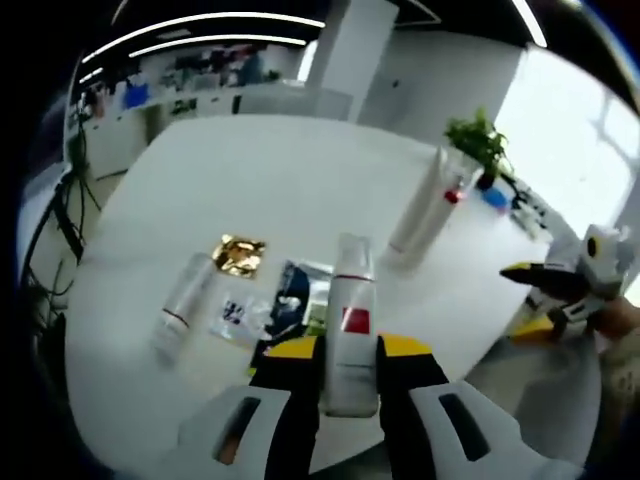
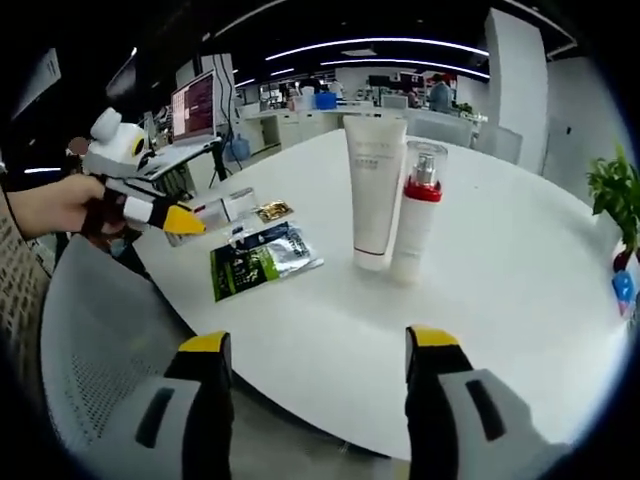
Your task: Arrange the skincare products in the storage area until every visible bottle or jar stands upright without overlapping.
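So in the left gripper view, the left hand-held gripper has its jaws clamped on a white bottle with a red label, holding it upright just over the near edge of the white worktop. Looks like it's mid-placement, I can't tell if its base is touching down. Further along toward the right edge, a tall white tube and a red-collared pump bottle stand side by side, so those two look done. Toward the left edge there's a slim white bottle lying flat, which still needs standing up. Between it and the held bottle sit a gold sachet, a clear packet and a dark foil pouch, all flat. The right hand-held gripper pokes in past the right edge.

Right gripper view: the right hand-held gripper has its jaws spread apart with nothing between them, hanging off the near edge of the worktop. The tube and pump bottle stand upright, touching or nearly so, not overlapping. The foil pouch lies nearby, and the left hand-held gripper hovers at the left edge

My guess: roughly halfway, one bottle in hand and one still down
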A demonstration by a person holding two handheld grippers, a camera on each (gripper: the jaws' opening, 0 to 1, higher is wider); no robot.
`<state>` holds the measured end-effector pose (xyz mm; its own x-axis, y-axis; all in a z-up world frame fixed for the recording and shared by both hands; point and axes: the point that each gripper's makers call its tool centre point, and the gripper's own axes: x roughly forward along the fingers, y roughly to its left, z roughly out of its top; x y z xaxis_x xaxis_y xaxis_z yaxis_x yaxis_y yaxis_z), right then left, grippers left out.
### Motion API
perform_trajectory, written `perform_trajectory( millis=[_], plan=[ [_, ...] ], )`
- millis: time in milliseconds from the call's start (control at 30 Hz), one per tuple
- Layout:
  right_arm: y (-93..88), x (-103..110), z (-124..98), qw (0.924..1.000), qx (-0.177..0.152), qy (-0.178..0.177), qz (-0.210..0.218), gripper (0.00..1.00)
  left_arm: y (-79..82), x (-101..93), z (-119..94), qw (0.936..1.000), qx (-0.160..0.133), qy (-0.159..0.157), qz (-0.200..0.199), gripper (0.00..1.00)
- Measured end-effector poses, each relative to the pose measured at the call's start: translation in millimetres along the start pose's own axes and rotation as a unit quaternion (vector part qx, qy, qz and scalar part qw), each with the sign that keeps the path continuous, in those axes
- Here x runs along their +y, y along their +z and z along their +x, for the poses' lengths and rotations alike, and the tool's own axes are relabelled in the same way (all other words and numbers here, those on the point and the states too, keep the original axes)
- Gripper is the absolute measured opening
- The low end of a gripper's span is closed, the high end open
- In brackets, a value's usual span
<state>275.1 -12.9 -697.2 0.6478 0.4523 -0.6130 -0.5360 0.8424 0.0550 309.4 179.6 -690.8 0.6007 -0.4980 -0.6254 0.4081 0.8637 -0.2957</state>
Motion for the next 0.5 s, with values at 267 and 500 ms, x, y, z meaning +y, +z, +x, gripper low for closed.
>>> perform_trajectory(
  millis=[267, 500],
  plan=[
    [1.2, 4.8, -1.7, 0.9999, -0.002, 0.009, -0.004, 0.67, -2.8, -11.6, -14.1, 0.9999, -0.013, -0.004, -0.004, 0.18],
    [12.1, 11.0, -10.2, 0.9988, -0.026, 0.039, 0.012, 0.65, -4.1, -21.7, -23.0, 0.9995, -0.025, -0.018, 0.003, 0.18]
  ],
)
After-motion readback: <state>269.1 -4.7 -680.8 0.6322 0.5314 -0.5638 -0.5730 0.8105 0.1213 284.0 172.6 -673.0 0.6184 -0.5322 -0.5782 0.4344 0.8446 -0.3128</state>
